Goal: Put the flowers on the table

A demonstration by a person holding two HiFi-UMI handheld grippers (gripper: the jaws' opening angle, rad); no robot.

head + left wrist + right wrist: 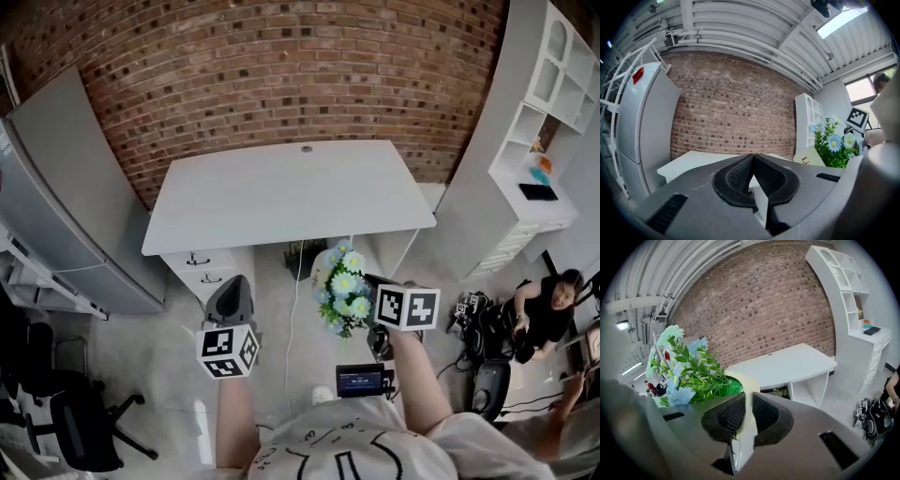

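We held the flowers [343,292] by the cream pot's edge, pinched tight in our right gripper [744,405]. They hung in the air in front of the white table [281,197], not on it yet. Our left gripper [752,161] was closed and empty.

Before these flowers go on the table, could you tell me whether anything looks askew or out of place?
Only the flowers: the right gripper pinches just one side of the rim of the cream pot, so the bunch seems to lean rather than sit upright. Nothing else stands out.
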